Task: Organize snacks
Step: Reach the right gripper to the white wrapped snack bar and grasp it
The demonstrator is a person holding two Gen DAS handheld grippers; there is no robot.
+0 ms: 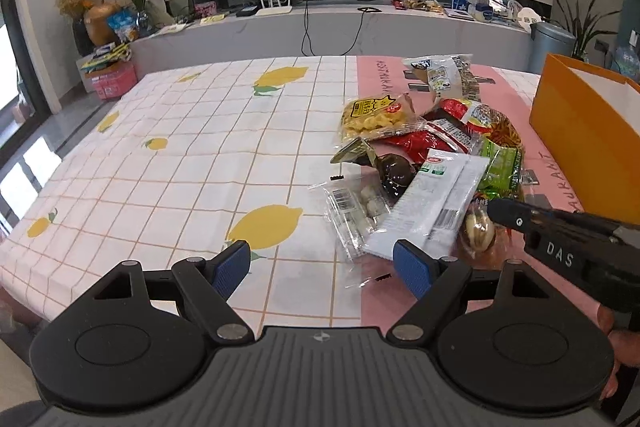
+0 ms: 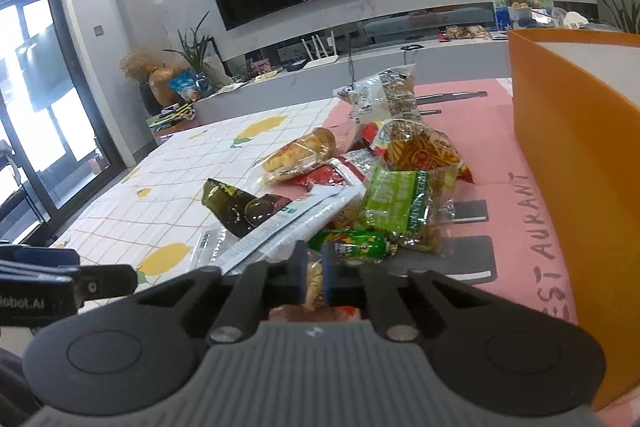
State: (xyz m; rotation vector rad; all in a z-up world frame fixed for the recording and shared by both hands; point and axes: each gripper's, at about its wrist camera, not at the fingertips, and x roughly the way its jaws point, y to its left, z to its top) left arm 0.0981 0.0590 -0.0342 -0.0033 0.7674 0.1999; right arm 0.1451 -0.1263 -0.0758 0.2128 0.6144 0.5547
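Barely started, I'd say. The tabletop carries the whole snack pile loose in a heap, just beside the orange box, and I can't see inside that box, so no idea if anything's been filed away. Nothing else crowds the heap, though the packets overlap, with the long white packet lying across others. Right gripper is clamped on a small tan snack at the near edge of the pile. Left gripper is spread wide and empty, near the clear packet.
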